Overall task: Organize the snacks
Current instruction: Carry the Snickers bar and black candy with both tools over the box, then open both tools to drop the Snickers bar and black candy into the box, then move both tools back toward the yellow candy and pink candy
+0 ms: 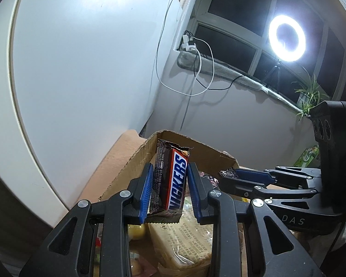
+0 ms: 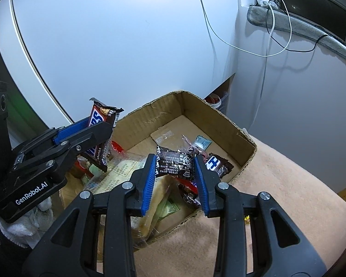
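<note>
left wrist view: left gripper (image 1: pixel 169 184) is pinching a Snickers bar (image 1: pixel 171 180) across its narrow width, blue pads tight on both long edges

bar's long axis: runs straight out along the fingers, torn end up and away, bottom end back near the hinge

where it sits: held up in the air over the near-left corner of the cardboard box (image 1: pixel 131 161), not touching anything below

underneath: a flat yellowish packet (image 1: pixel 186 237) and other snacks, pretty hard to make out

right gripper: its fingers come in from the right side (image 1: pixel 249 177), lower and deeper into the box

right wrist view: right gripper (image 2: pixel 174 175) is clamped on a dark wrapped snack (image 2: pixel 175 164), long axis lying crosswise between the pads, both ends sticking out

where that one is: just above the pile in the box (image 2: pixel 221 115), a brown H-logo snack (image 2: pixel 216 164) right beside it

left gripper from here: off to the left (image 2: pixel 96 127), Snickers (image 2: pixel 101 117) standing tall above the box's left wall

my guess: right hand is nearer the box floor, so it can set down first; the left needs to travel right and down
</note>
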### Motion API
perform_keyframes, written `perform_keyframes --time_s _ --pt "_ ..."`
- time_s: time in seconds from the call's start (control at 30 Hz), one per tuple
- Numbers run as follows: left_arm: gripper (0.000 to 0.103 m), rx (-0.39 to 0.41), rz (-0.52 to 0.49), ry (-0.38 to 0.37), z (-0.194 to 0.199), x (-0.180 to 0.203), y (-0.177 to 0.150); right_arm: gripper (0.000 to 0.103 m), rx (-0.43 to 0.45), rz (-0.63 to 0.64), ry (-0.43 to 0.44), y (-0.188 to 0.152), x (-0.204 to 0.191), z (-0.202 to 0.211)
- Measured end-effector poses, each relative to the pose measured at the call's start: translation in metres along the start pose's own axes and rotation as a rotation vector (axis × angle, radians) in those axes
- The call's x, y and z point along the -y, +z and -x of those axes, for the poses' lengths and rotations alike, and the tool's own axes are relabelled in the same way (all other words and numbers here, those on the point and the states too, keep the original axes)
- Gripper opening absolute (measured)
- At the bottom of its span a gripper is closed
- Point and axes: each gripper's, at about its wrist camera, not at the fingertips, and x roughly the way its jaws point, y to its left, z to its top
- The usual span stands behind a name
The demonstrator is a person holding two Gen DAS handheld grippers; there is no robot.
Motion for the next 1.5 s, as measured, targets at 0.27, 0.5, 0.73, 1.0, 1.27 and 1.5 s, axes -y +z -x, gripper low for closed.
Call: perform_keyframes --time_s 0.27,0.5,0.73,1.0,1.27,1.5 --pt "0.029 -0.004 -0.006 0.021 0.000 0.001 0.000 0.055 0.005 0.011 -0.019 -0.001 -0.001 0.002" --pt "0.038 -0.002 -0.002 0.033 0.002 -0.001 0.000 0.066 0.024 0.016 -0.045 -0.003 0.000 0.010" --pt "0.038 0.012 -0.005 0.023 0.007 0.003 0.001 0.070 0.047 0.003 -0.064 -0.009 0.010 0.028" --pt "0.038 0.020 -0.018 0.003 0.010 0.013 0.002 0.070 0.058 -0.021 -0.092 -0.018 0.030 0.047" --pt "0.038 0.039 -0.019 -0.021 0.015 0.019 0.004 0.070 0.027 -0.085 -0.107 -0.031 0.064 0.051" --pt "0.038 0.054 0.008 -0.050 0.022 0.012 0.007 0.048 -0.082 -0.167 -0.046 -0.042 0.093 0.022"
